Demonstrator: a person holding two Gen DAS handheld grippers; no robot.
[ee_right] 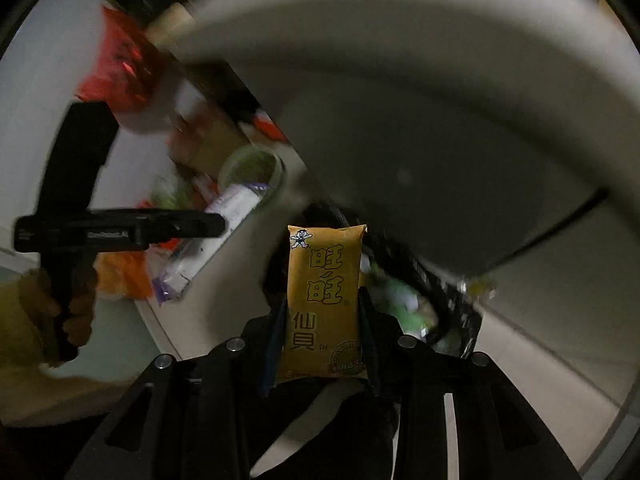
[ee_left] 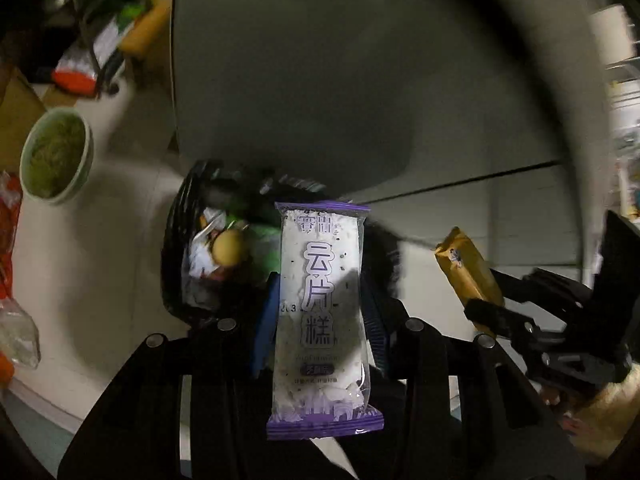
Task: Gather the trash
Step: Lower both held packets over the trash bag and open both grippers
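My left gripper (ee_left: 320, 284) is shut on a white and purple snack packet (ee_left: 320, 328), held upright between its blue pads (ee_left: 266, 312). Below it stands a bin lined with a black bag (ee_left: 176, 280), with wrappers and a yellow round thing inside. My right gripper (ee_right: 322, 300) is shut on a yellow rice-cracker packet (ee_right: 324, 276), above the same black bag (ee_right: 460, 312). The left wrist view shows the right gripper (ee_left: 486, 296) at the right with the yellow packet (ee_left: 464, 264). The right wrist view shows the left gripper (ee_right: 218, 226) at the left with the white packet (ee_right: 236, 204).
A green bowl (ee_left: 56, 156) of leftovers sits on the white table (ee_left: 100, 240) beside the bin, with red and clear wrappers (ee_left: 16, 332) near the table edge. A hand (ee_right: 76, 312) grips the left tool's handle. Pale tiled floor (ee_left: 500, 220) lies around the bin.
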